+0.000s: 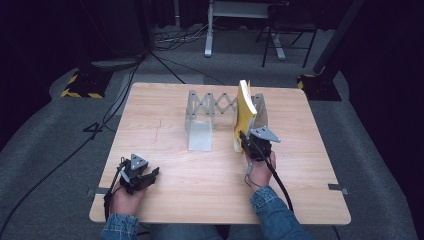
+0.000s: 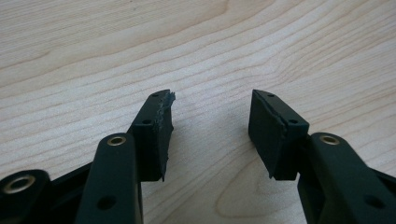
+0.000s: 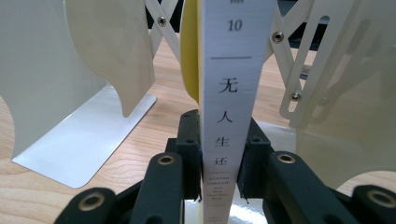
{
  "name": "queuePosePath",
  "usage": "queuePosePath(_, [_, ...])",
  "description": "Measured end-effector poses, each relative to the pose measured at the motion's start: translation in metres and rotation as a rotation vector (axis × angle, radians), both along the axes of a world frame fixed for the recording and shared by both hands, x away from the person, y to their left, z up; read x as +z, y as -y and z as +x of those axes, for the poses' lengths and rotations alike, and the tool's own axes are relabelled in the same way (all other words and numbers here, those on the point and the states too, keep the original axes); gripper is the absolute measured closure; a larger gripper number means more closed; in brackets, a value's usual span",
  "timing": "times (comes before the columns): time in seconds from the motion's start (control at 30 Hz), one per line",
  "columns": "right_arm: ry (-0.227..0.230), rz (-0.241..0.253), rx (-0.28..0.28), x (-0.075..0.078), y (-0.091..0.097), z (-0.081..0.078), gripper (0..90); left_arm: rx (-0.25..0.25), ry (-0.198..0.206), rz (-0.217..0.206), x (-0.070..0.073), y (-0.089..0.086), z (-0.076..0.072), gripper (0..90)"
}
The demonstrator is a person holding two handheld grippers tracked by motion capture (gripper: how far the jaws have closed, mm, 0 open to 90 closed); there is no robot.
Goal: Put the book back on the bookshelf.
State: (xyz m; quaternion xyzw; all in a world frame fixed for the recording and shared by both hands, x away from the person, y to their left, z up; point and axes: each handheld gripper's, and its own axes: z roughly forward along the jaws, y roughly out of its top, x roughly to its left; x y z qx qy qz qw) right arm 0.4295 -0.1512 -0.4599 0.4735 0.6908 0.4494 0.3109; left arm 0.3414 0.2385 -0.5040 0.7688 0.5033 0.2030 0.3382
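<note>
Broadly, the wooden table [image 1: 165, 150] carries everything, and beyond the right gripper [image 1: 248, 141] stands the expanding bookend rack [image 1: 212, 107], its scissor lattice stretched between pale metal end plates. One plate's foot lies flat to the left of that gripper; the other plate rises just to its right.

Next in size is the yellow book [image 1: 244, 112], held upright directly ahead of the right gripper and rising above it, between the two plates. In the right gripper view its white spine [image 3: 227, 93] faces the camera, and the jaws are clamped on it low down, one pad [image 3: 192, 154] against each cover.

I judge the book a stiff, fairly light paperback: rigid enough along the spine to stay upright, but its smooth covers may slide, and its pages could fan open if gripped away from the spine. Holding low beside the spine looks sound, though the top may sway.

Smallest, the left gripper [image 1: 145, 177] rests near the table's front edge, well apart, jaws partly open and holding nothing.
</note>
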Motion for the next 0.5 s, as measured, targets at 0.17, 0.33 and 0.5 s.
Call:
queuePosePath(0.17, [-0.011,-0.001,0.01,0.001,0.0,0.001,71.5,-0.002,0.0,0.001,0.0,0.0,0.0,49.7])
queuePosePath(0.33, [-0.019,0.042,0.054,0.007,0.007,-0.003,61.6,-0.003,-0.001,0.001,0.0,0.0,0.0,49.6])
queuePosePath(0.5, [-0.001,0.059,0.091,0.021,0.017,-0.013,56.1,-0.017,0.003,0.011,0.0,-0.001,-0.001,47.9])
